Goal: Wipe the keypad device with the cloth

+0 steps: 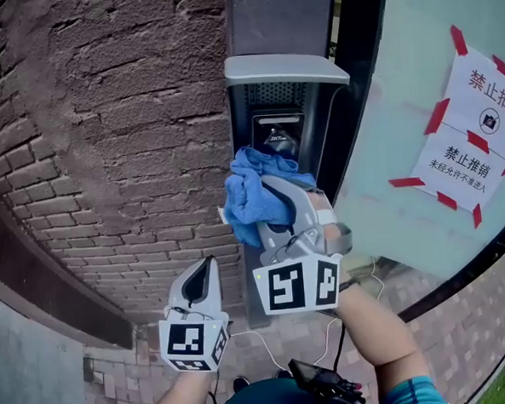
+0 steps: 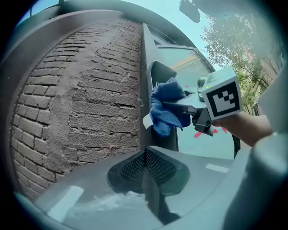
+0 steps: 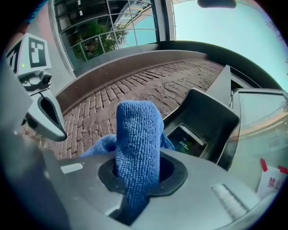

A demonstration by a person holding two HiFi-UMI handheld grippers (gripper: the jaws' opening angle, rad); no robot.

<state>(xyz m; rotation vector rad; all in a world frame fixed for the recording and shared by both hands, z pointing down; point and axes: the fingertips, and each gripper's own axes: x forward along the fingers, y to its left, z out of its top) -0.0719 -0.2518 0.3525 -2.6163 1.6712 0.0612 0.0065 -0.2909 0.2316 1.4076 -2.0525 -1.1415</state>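
The keypad device (image 1: 278,137) is a dark panel set under a grey hood (image 1: 285,68) on a post beside the brick wall. My right gripper (image 1: 275,206) is shut on a blue cloth (image 1: 250,193), held just below and in front of the panel; whether the cloth touches it I cannot tell. In the right gripper view the cloth (image 3: 137,143) stands up between the jaws, with the device (image 3: 192,140) just beyond. My left gripper (image 1: 204,277) hangs lower left by the bricks, shut and empty. The left gripper view shows the cloth (image 2: 165,110) against the post.
The brick wall (image 1: 120,137) fills the left. A dark frame (image 1: 357,71) and a glass pane carrying a paper notice with red tape (image 1: 475,136) lie to the right. A thin white cable (image 1: 270,345) and a dark handheld device (image 1: 325,379) hang near my body.
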